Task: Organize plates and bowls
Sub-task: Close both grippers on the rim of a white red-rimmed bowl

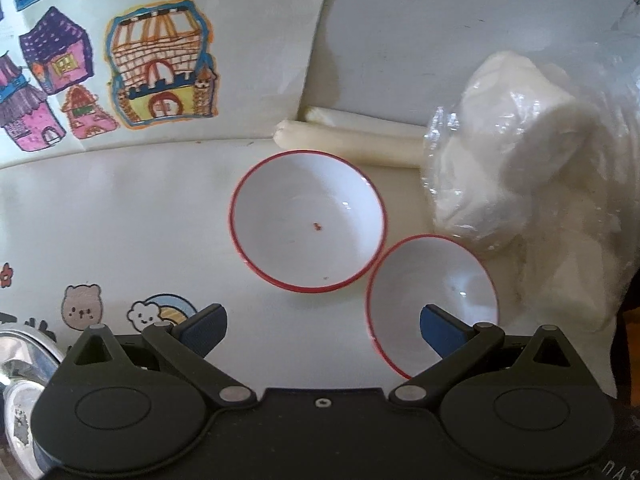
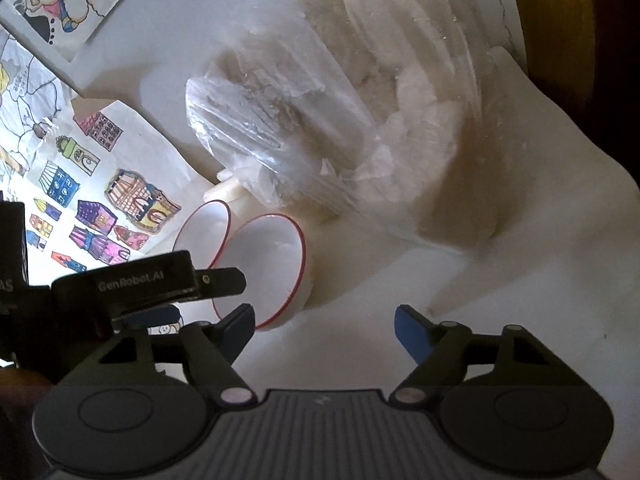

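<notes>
Two white bowls with red rims sit side by side on a white table. In the left wrist view the larger bowl (image 1: 308, 220) is at centre and the smaller bowl (image 1: 432, 296) is at lower right, rims touching. My left gripper (image 1: 322, 330) is open and empty above the table, its right finger over the smaller bowl's near rim. In the right wrist view the near bowl (image 2: 264, 268) and the far bowl (image 2: 204, 228) lie left of centre. My right gripper (image 2: 324, 330) is open and empty, just right of the near bowl. The left gripper's body (image 2: 148, 280) shows at left.
A clear plastic bag of white rolls (image 1: 532, 184) lies right of the bowls, also in the right wrist view (image 2: 360, 120). White rolled tubes (image 1: 348, 140) lie behind the larger bowl. Children's drawings of houses (image 1: 160, 68) cover the wall. A metal object (image 1: 20, 364) sits at lower left.
</notes>
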A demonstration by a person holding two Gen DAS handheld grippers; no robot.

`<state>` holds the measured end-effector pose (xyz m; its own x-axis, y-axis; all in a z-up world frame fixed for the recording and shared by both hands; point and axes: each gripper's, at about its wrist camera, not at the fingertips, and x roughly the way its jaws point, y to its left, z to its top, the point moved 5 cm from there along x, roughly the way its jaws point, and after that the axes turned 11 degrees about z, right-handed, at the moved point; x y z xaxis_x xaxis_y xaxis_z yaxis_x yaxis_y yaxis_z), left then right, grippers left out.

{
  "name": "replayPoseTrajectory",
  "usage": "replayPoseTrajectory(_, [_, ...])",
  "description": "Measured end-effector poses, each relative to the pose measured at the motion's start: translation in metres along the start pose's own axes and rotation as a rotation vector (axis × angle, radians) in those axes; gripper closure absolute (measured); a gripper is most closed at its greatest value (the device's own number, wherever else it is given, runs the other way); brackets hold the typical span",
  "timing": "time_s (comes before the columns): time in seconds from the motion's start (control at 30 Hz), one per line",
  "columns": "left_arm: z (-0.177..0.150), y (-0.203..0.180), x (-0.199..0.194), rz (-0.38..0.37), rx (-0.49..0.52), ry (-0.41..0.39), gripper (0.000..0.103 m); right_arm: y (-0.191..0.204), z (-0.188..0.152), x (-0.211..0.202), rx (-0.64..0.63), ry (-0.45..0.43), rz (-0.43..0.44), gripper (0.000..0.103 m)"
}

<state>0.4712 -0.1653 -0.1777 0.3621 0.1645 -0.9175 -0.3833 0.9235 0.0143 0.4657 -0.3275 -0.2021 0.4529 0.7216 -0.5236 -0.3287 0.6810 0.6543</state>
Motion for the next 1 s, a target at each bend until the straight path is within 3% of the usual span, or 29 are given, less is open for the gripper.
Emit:
replayPoseTrajectory(0.2, [-0.001, 0.005, 0.0, 0.009, -0.016, 0.007, 0.002, 0.001, 0.006, 0.012, 0.009, -0.006, -0.002, 0.038])
replayPoseTrajectory(0.3, [-0.003, 0.005, 0.0, -0.008, -0.017, 0.007, 0.007, 0.002, 0.009, 0.018, 0.01, -0.006, -0.001, 0.043])
replayPoseTrajectory(0.5, [0.0, -0.003, 0.002, -0.037, -0.028, 0.013, 0.021, 0.004, 0.013, 0.028, 0.024, 0.0, 0.004, 0.064])
replayPoseTrajectory(0.57, [0.001, -0.004, 0.003, -0.054, -0.027, 0.016, 0.027, 0.004, 0.013, 0.03, 0.029, 0.003, 0.006, 0.071])
replayPoseTrajectory(0.67, [0.002, -0.006, 0.006, -0.084, -0.03, 0.023, 0.045, 0.003, 0.012, 0.03, 0.035, 0.004, 0.016, 0.075])
replayPoseTrajectory(0.73, [0.002, -0.005, 0.008, -0.108, -0.038, 0.033, 0.064, 0.004, 0.012, 0.029, 0.032, 0.005, 0.023, 0.078])
replayPoseTrajectory(0.83, [0.0, -0.005, 0.009, -0.131, -0.046, 0.037, 0.08, 0.007, 0.012, 0.03, 0.023, 0.007, 0.032, 0.084])
replayPoseTrajectory(1.0, [-0.005, -0.003, 0.008, -0.165, -0.043, 0.028, 0.09, 0.005, 0.011, 0.028, 0.028, 0.013, 0.038, 0.085])
